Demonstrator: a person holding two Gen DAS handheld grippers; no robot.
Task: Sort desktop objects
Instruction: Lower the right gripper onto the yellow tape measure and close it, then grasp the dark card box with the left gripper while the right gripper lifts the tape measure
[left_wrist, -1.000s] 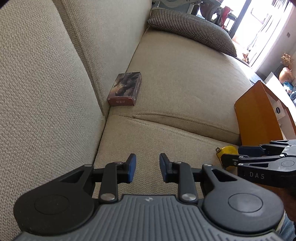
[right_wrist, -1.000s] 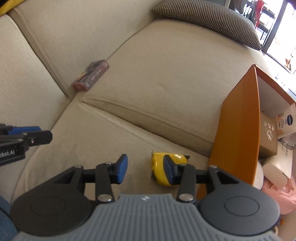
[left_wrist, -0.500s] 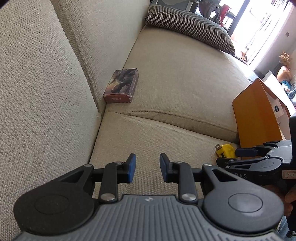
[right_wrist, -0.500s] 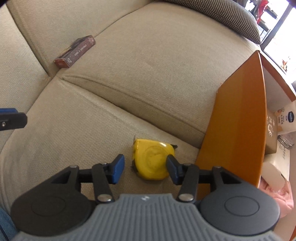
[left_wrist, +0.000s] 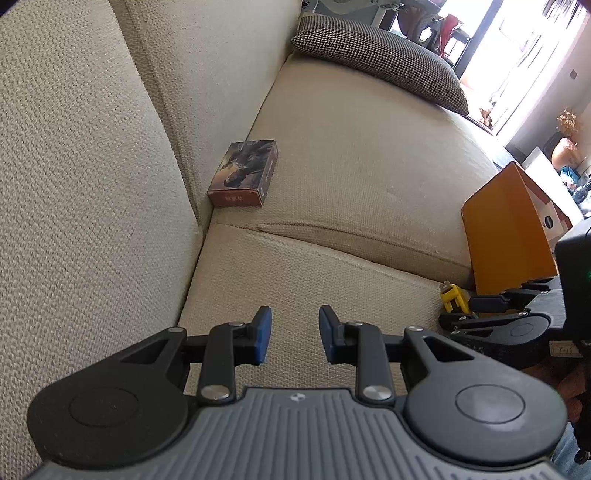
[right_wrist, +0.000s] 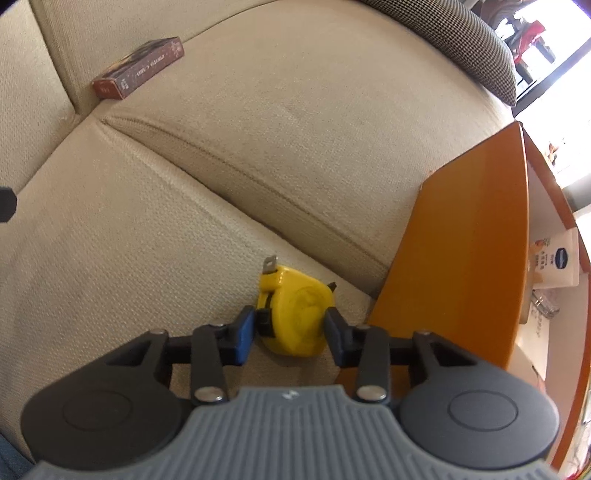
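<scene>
Since a second ago the right tongs (right_wrist: 289, 334) have dropped over the yellow tape measure (right_wrist: 295, 319) and are closing, pads at its sides. It lies on the sofa (right_wrist: 166, 229) just beside the orange box (right_wrist: 469, 240). Left tongs (left_wrist: 294, 334) hover narrowly parted, empty, well apart from that box.

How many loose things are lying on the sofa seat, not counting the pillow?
2: a yellow tape measure between the right gripper's closing jaws beside the orange box, and a small brown box against the backrest.
</scene>
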